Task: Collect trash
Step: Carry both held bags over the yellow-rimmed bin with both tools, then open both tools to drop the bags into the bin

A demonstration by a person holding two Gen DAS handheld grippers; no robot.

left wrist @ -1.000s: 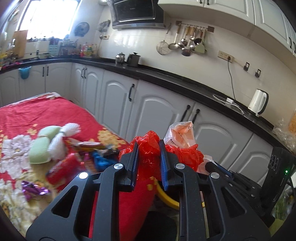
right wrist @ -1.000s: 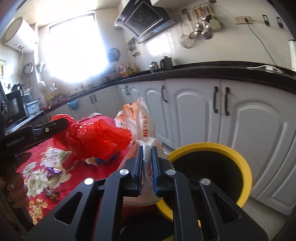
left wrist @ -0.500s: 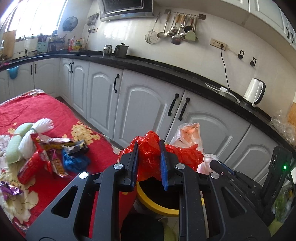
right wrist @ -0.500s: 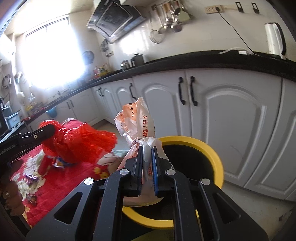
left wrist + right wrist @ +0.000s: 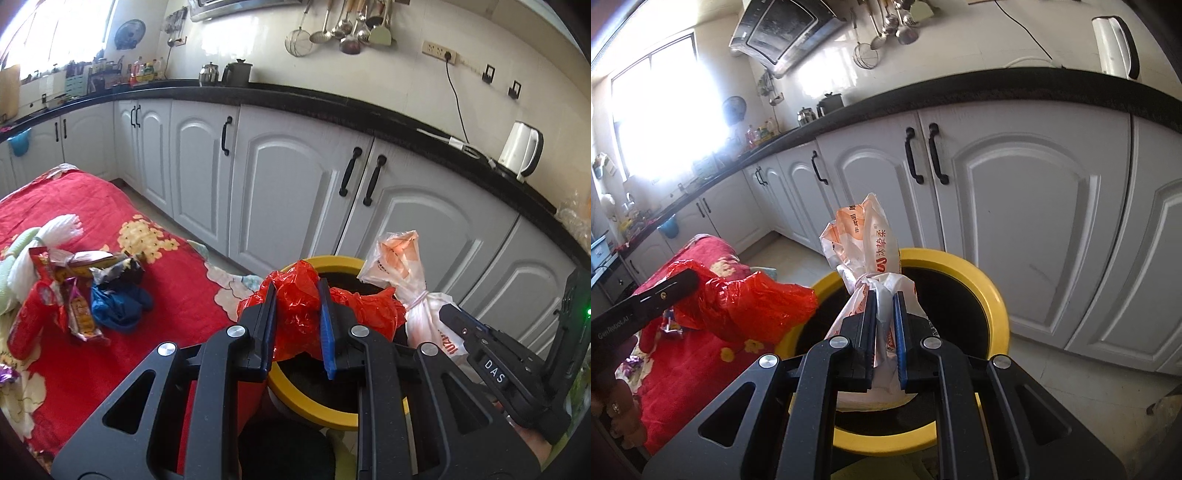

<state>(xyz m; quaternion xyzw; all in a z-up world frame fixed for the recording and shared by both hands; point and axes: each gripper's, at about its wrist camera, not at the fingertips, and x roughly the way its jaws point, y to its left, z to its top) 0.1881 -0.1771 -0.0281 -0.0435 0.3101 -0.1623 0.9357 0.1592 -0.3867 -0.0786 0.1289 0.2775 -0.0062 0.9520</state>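
Note:
My left gripper [image 5: 297, 291] is shut on a crumpled red plastic bag [image 5: 299, 314], which hangs over the near rim of a yellow-rimmed bin [image 5: 332, 262]. My right gripper [image 5: 885, 295] is shut on a tied white and orange plastic bag [image 5: 866, 247], held above the dark mouth of the same bin [image 5: 990, 295]. In the right wrist view the red bag [image 5: 750, 306] and the left gripper's finger sit at the left of the bin. The white bag [image 5: 399, 258] shows at the right in the left wrist view.
A table with a red flowered cloth [image 5: 177, 273] stands left of the bin, carrying several wrappers [image 5: 74, 295] and a blue crumpled piece [image 5: 118, 302]. White cabinets [image 5: 295, 177] under a black counter run behind the bin. A white kettle [image 5: 521, 151] stands on the counter.
Both grippers have moved away from the table toward the bin and sunk lower, carrying their bags. The bin's rim and mouth now lie right under both bags.

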